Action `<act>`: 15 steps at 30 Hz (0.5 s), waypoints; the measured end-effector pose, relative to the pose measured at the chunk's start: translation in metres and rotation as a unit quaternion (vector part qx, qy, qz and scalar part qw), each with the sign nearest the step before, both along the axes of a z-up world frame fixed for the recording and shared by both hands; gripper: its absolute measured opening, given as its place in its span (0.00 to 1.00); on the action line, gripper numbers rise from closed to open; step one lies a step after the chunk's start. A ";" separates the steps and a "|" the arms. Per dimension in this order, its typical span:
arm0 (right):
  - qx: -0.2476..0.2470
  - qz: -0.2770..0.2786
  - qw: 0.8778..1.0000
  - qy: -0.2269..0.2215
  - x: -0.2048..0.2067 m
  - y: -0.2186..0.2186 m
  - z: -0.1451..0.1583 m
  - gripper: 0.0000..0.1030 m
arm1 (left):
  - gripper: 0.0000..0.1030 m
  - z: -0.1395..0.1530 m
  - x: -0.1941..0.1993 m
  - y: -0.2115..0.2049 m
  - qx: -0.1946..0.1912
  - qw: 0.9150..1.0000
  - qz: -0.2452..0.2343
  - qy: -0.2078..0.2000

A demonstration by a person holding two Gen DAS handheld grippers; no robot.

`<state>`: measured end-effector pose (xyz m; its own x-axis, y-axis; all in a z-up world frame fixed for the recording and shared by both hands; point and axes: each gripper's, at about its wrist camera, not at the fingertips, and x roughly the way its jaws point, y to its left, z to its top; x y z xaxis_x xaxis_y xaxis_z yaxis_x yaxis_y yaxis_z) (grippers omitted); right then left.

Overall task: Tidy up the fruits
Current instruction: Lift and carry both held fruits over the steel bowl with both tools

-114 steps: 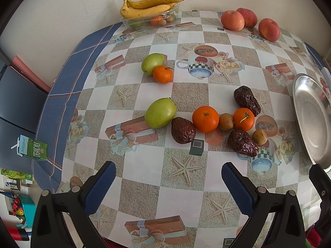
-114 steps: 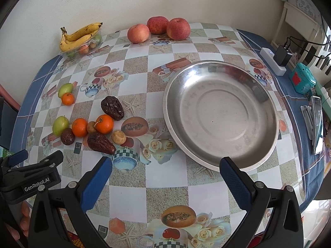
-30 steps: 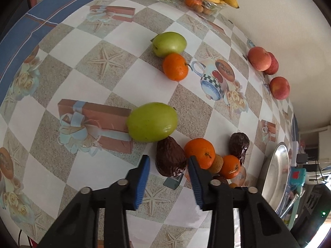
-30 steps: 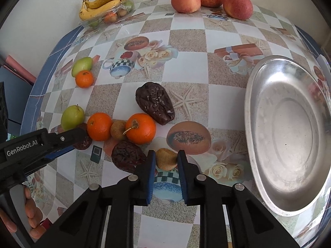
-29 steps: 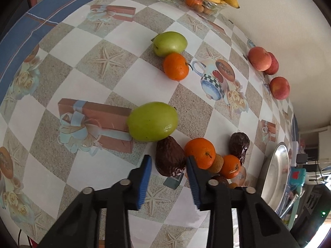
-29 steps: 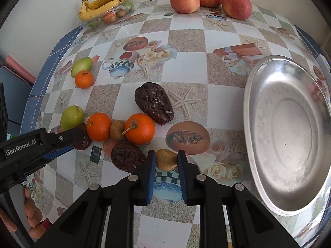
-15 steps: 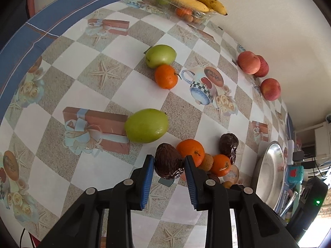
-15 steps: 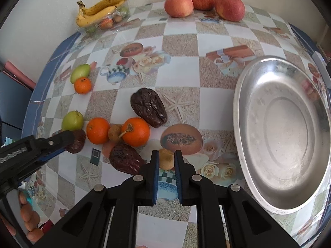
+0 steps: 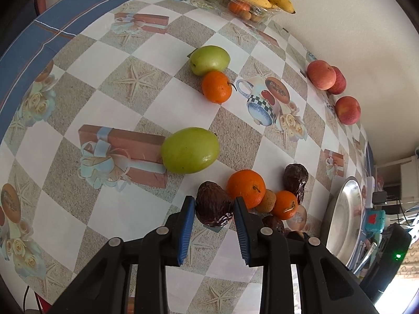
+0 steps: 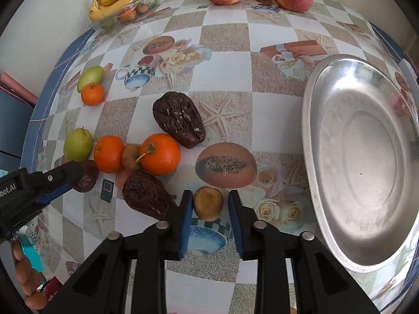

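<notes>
Brown wrinkled fruit [image 9: 213,204] sits clamped in left gripper [image 9: 214,204].

Both grippers, the left gripper [image 9: 214,216] and the right gripper [image 10: 208,204], are matte black plastic with blue ribbed pads [image 9: 186,229] and silver screw heads; the left one's side bears white lettering, and bare fingers [image 10: 22,267] show below it

Home dining table [image 10: 225,36], patterned oilcloth, fruit
</notes>
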<state>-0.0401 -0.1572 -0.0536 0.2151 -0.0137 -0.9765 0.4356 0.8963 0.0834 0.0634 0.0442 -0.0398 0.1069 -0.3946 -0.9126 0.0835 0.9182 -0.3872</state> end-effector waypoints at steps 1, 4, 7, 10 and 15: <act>-0.004 0.001 1.000 -0.003 0.000 0.000 0.002 0.23 | 0.31 0.000 0.000 0.000 0.000 1.000 0.001 -0.001; -0.008 0.006 1.000 -0.016 0.000 0.001 0.010 0.23 | 0.31 0.002 0.000 0.001 -0.002 1.000 0.004 -0.004; -0.007 -0.006 0.999 -0.039 -0.002 -0.003 0.023 0.23 | 0.31 0.006 0.000 0.003 -0.002 1.000 0.006 -0.014; -0.014 -0.023 0.998 -0.063 -0.009 -0.013 0.039 0.23 | 0.31 0.010 0.000 0.001 0.001 1.000 0.005 -0.024; -0.044 -0.075 0.993 -0.074 -0.019 -0.032 0.057 0.23 | 0.31 0.023 -0.006 -0.013 0.004 0.999 -0.019 -0.049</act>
<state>-0.0588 -0.1894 0.0032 0.3457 -0.1405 -0.9278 0.5536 0.8289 0.0807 0.0575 0.0307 -0.0166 0.1809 -0.3922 -0.9019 0.1564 0.9169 -0.3673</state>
